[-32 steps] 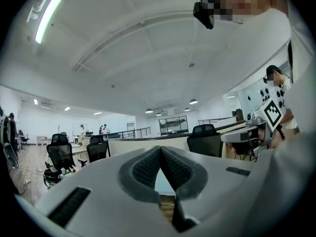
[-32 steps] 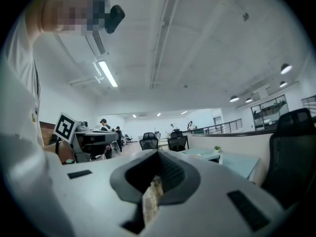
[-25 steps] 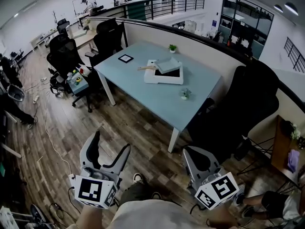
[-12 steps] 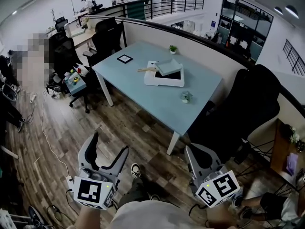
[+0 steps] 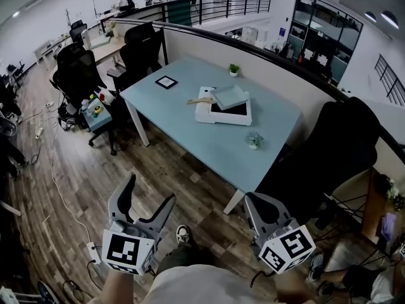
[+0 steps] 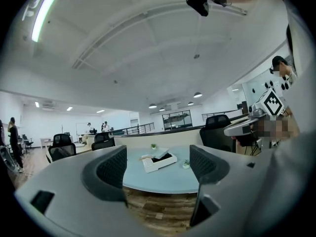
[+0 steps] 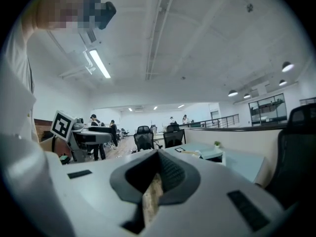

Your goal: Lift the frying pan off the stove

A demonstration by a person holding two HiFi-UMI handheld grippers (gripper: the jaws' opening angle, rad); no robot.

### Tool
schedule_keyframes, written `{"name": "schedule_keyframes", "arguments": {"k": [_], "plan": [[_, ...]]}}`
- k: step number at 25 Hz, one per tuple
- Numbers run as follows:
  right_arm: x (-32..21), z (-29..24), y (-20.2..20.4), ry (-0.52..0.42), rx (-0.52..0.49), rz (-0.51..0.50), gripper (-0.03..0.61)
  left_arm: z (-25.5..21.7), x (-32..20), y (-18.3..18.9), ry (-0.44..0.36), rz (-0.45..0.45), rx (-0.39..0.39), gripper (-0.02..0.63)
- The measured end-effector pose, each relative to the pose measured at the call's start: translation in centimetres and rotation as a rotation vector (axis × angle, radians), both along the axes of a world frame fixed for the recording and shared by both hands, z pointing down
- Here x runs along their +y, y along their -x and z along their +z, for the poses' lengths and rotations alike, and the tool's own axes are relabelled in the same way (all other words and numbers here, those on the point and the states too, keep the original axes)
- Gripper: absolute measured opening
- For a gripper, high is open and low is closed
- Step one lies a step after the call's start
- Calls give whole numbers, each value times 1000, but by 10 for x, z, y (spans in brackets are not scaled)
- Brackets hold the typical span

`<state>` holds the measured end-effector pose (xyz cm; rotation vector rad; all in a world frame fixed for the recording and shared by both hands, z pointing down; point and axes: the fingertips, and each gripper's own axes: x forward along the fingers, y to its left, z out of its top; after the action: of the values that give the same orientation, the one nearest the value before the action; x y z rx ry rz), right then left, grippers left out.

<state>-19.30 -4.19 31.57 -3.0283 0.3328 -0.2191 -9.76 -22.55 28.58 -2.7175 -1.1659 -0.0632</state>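
So my left gripper point(image 5: 150, 192) is wide open with nothing in it; through the gap I just see the table point(image 5: 190, 81) across the room. My right gripper point(image 5: 261, 209) has its jaws pressed together, empty too. Both hang low in front of me over the wood floor, well apart from the table.

The pan point(image 5: 231, 96) sits on the white stove point(image 5: 215, 116) in the middle of that table. It looks like a pale squarish thing lying a bit skewed over the black cooktop, with a wooden handle point(image 5: 195, 101) poking out to the left. It's too small from here to say more.

My guess is it's rigid and moderately heavy, with the weight out at the body, so it'll want to tip if I pinch the far end of the handle. I'd grab the handle close to the pan. Wood should give decent grip. The open left one looks like the natural pick. Nothing's started yet, I'm not even in reach.
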Motion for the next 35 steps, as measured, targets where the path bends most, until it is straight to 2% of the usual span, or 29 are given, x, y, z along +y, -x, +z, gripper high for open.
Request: {"name": "schedule_keyframes", "arguments": {"k": [7, 15, 22, 35], "plan": [[-6, 12, -85, 11, -46, 3, 3, 17, 15, -80, -24, 72, -49, 382], [-6, 32, -172, -1, -111, 58, 3, 41, 25, -172, -95, 141, -89, 382], [2, 62, -218, -1, -191, 85, 3, 59, 44, -225, -141, 185, -120, 382], [78, 112, -287, -39, -287, 120, 3, 95, 117, -298, -225, 237, -152, 382]]}}
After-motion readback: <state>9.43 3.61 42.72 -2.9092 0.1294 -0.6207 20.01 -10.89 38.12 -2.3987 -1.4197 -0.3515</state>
